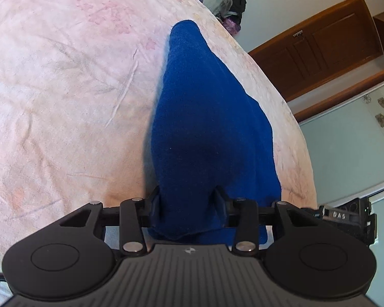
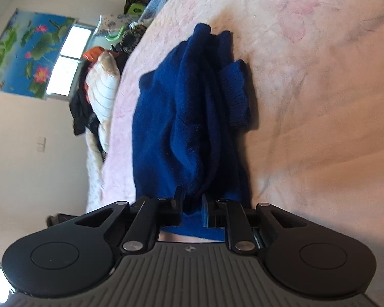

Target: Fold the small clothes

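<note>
A dark blue knit sweater [image 1: 204, 117] lies bunched on a pink floral bedsheet [image 1: 64, 89], close to the bed's right edge. My left gripper [image 1: 188, 204] is shut on a thick fold of its near end, and the cloth fills the gap between the pads. In the right wrist view the same sweater [image 2: 181, 117] stretches away in deep folds, with a ribbed cuff [image 2: 236, 97] lying on its right side. My right gripper [image 2: 192, 204] is shut on a narrow pinch of its near edge. The fingertips of both grippers are partly buried in fabric.
The bedsheet [image 2: 320, 102] spreads wide to the right. A heap of clothes [image 2: 99, 87] lines the bed's left edge under a window [image 2: 69, 58] and a flower poster [image 2: 25, 53]. A wooden door [image 1: 317, 48] and more clothes [image 1: 233, 2] lie beyond the bed.
</note>
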`<state>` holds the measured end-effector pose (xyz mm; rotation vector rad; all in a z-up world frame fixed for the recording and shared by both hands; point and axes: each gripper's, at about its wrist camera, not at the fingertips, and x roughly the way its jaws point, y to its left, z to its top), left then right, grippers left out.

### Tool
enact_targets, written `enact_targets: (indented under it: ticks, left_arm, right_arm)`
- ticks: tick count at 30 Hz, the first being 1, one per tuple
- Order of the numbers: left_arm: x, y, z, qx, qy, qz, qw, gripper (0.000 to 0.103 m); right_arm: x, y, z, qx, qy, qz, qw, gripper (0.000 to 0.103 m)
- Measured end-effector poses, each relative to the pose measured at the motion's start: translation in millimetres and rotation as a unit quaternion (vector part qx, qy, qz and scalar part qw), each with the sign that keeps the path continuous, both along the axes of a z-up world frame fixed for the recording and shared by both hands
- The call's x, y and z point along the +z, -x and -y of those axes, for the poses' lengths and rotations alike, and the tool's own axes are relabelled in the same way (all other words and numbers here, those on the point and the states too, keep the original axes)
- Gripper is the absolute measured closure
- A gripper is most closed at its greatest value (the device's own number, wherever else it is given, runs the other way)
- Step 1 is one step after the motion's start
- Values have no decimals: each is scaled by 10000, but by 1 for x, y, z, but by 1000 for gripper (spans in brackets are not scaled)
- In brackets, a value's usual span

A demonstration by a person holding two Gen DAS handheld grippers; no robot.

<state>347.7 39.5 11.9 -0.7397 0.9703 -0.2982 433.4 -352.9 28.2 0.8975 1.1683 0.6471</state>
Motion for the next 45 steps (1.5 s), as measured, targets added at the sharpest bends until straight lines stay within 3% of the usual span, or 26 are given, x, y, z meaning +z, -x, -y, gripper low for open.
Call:
enact_targets:
  ticks: [1,2,3,5,8,11,12,15,16,19,21,23,24,25,26,31,35,40,42,43,44,45]
  left_arm:
    - [0,1,1,-13,-52,23,10000,67]
    - [0,0,2,-40,-132,24,9999,77]
    - [-1,-1,1,-81,-186,-35,9998,89]
    - [-2,-5,-5,-188,-77,-110,9997,91]
    - [1,-10,-17,-293,-72,-202,9993,91]
    - [-8,-13,-18,-395,-103,-328,9986,91]
    - [-9,-13,-17,-385,-68,-310,9988,91]
    - [-5,-12,-16,-461,-157,-259,9985,91]
    - [-6,-12,-16,-481,-172,-246,9984,89]
    - [-2,-12,-20,-512,-91,-299,9982,86]
    - [8,-9,-27,-484,-173,-226,9984,81]
    - [20,-9,-34,-370,-329,-75,9987,69]
    - [25,-8,-38,-241,-369,28,9990,54]
    - [29,-9,-41,-67,-381,119,9992,34]
    - [31,-9,-42,111,-378,193,9990,28]
    - [19,-25,-24,-81,-131,50,9999,27]
    - [7,-28,-17,-159,149,52,9997,27]
    - [-9,-20,-18,-275,840,-17,9961,27]
    - [-10,-15,-18,-290,898,52,9955,28]
    - [-10,-14,-18,-297,912,26,9954,35]
    - [-11,-15,-17,-335,936,-50,9950,43]
    - [-13,-16,-16,-365,931,-142,9949,64]
  right_arm:
    - [-2,0,0,-70,-40,-39,10000,82]
    - [-4,0,-1,-99,-23,-58,9999,91]
    - [-5,2,-2,-131,94,-34,9999,92]
    - [1,9,-3,-164,221,128,9995,93]
    - [15,24,4,-198,14,352,9992,94]
    - [-23,26,15,-351,394,-186,9984,98]
    - [-31,27,19,-450,142,-277,9985,101]
    - [-20,29,15,-372,-20,-19,9993,96]
    - [-15,28,12,-264,-19,-8,9996,94]
    - [4,20,6,17,604,159,9980,71]
    - [21,16,19,-161,672,465,9965,64]
    - [35,7,29,-456,741,728,9935,56]
    - [40,-1,33,-622,741,849,9917,45]
    - [43,-11,32,-702,731,965,9902,40]
    - [43,-21,30,-729,755,1040,9890,36]
    - [27,-94,3,-665,1330,1052,9833,36]
    - [2,-133,-11,-474,852,653,9931,36]
    - [-10,-146,-23,-425,512,755,9949,33]
    - [-11,-148,-24,-383,448,810,9950,33]
    - [-10,-151,-22,-352,425,756,9956,33]
    - [-10,-152,-19,-354,373,708,9962,34]
    - [-10,-153,-15,-379,260,670,9967,32]
